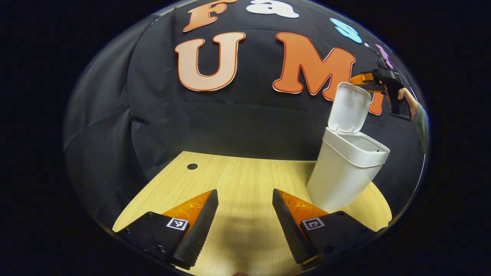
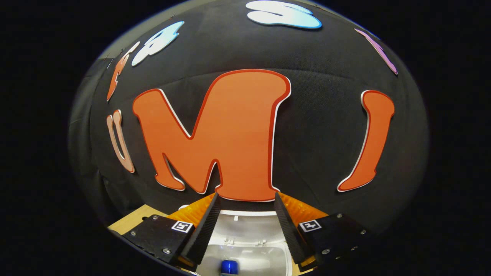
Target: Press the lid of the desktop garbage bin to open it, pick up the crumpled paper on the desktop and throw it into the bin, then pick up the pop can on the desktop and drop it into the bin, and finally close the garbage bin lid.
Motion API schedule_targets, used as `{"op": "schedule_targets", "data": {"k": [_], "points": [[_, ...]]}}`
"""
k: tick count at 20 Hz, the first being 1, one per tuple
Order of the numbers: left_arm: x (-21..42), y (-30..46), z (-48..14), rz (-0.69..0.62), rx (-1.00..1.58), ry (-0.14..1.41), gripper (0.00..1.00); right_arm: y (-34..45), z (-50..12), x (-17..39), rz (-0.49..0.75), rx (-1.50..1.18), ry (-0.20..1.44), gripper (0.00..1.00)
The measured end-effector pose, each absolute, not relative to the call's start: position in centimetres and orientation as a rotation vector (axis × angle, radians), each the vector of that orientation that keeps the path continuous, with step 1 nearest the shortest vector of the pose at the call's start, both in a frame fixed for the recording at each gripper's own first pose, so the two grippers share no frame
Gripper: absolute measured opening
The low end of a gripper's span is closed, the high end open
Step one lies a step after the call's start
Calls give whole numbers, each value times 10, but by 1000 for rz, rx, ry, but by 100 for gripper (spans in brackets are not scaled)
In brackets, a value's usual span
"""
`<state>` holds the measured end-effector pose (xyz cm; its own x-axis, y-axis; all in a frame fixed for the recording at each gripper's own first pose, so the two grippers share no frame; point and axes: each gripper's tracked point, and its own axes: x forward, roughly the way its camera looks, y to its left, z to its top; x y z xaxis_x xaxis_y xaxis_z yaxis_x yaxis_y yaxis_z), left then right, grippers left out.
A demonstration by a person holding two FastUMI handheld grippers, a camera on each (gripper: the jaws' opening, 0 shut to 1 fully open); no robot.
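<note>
Both your grippers gape wide: right gripper above the open bin, pop can inside; left gripper beside the bin.

We hold our left gripper low and level, its two fingers spread wide with nothing between them; our right gripper sits high, its fingers likewise parted and empty; from the left gripper view we see that right gripper raised far off, a hand wrapped round its handle.
</note>
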<state>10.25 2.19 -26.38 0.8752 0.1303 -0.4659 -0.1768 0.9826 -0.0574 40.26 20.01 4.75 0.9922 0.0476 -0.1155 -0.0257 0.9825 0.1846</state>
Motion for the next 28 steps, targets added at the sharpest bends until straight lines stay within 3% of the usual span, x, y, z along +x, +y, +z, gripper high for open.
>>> {"op": "schedule_targets", "data": {"k": [12,28], "points": [[92,-1,-258,132,-72,486,92,229,-4,341,158,151,284,84],[82,-17,-278,126,-78,544,92,257,-119,295,183,121,501,81]]}}
